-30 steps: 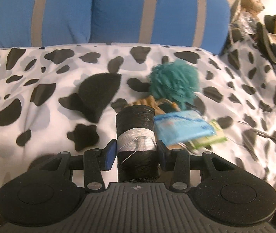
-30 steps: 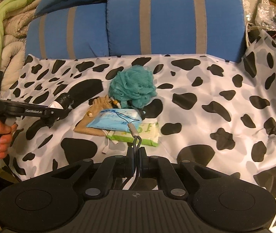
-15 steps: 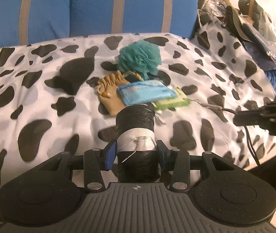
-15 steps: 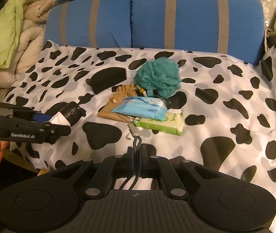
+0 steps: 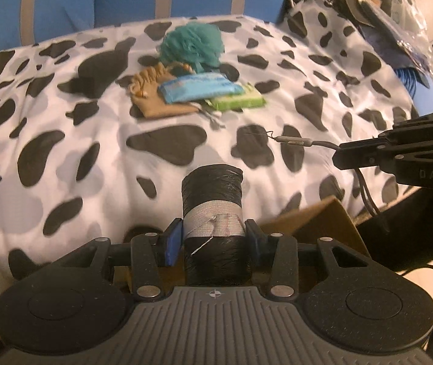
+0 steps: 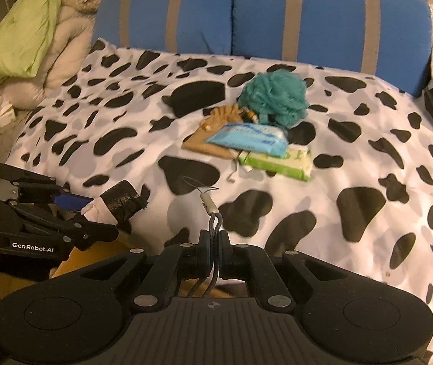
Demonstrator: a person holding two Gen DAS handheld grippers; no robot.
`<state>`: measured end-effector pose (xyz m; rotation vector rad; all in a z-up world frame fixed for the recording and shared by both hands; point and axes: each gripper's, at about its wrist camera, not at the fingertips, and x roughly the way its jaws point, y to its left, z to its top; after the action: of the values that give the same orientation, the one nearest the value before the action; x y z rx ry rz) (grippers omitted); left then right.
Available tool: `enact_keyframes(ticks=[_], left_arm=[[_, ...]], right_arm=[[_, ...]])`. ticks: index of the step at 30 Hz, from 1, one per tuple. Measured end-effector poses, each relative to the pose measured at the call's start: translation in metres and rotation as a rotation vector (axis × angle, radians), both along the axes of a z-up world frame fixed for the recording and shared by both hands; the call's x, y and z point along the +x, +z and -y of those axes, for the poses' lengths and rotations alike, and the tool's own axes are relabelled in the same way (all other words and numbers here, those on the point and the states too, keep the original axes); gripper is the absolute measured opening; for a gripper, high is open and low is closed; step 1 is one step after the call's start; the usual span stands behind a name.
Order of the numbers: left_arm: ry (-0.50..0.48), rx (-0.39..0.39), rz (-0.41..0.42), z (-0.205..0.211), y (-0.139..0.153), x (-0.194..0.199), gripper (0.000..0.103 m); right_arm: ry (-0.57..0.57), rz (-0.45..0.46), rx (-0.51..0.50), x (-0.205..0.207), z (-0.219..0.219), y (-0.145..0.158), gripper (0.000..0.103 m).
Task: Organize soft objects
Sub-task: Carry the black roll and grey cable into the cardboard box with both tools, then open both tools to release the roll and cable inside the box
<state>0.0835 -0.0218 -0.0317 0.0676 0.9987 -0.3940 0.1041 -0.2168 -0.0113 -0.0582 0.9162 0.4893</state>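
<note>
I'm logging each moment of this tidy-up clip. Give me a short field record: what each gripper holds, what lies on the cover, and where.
left gripper: shut on black roll with a grey band, above the cover's near edge
right gripper: shut on thin cord
surface: cow-print cover
pile on cover: teal pouf, tan pouch, blue packet, green packet
pile layout: touching; blue packet overlaps the pouch and green packet, pouf behind
behind: blue cushions
below left gripper: cardboard box, partly seen
</note>
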Motion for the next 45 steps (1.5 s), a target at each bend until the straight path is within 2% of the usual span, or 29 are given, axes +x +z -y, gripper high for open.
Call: enact_keyframes(ticks=[5, 13, 19, 28, 30, 31, 32, 33, 35, 37, 45], left_arm=[[0.007, 0.012, -0.044, 0.0, -0.003, -0.015, 0.042], [0.015, 0.065, -0.129, 0.0, -0.012, -0.03, 0.042], [0.014, 0.085, -0.146, 0.0, -0.014, -0.033, 0.042], [-0.001, 0.089, -0.165, 0.003, -0.017, -0.033, 0.044], [0.009, 0.121, -0.176, 0.005, -0.02, -0.03, 0.044], [0.018, 0.136, -0.182, 0.005, -0.022, -0.029, 0.046], [0.028, 0.142, -0.19, 0.004, -0.023, -0.028, 0.05], [0.038, 0.145, -0.196, 0.003, -0.024, -0.027, 0.051], [0.058, 0.147, -0.202, 0.0, -0.025, -0.025, 0.06], [0.072, 0.149, -0.201, -0.001, -0.025, -0.024, 0.063], [0.078, 0.151, -0.205, -0.002, -0.025, -0.023, 0.063]], right_arm=[[0.024, -0.031, -0.012, -0.018, -0.005, -0.003, 0.007], [0.101, -0.148, -0.083, -0.04, -0.018, -0.017, 0.007], [0.14, -0.204, -0.128, -0.045, -0.026, -0.027, 0.007], [0.168, -0.229, -0.123, -0.045, -0.03, -0.03, 0.008], [0.175, -0.227, -0.134, -0.045, -0.033, -0.031, 0.028], [0.175, -0.22, -0.145, -0.045, -0.034, -0.031, 0.061], [0.174, -0.205, -0.155, -0.046, -0.035, -0.03, 0.086], [0.174, -0.19, -0.158, -0.046, -0.036, -0.029, 0.091], [0.172, -0.185, -0.149, -0.046, -0.035, -0.027, 0.093], [0.152, -0.19, -0.159, -0.043, -0.033, -0.028, 0.096], [0.108, -0.204, -0.189, -0.039, -0.03, -0.032, 0.1]])
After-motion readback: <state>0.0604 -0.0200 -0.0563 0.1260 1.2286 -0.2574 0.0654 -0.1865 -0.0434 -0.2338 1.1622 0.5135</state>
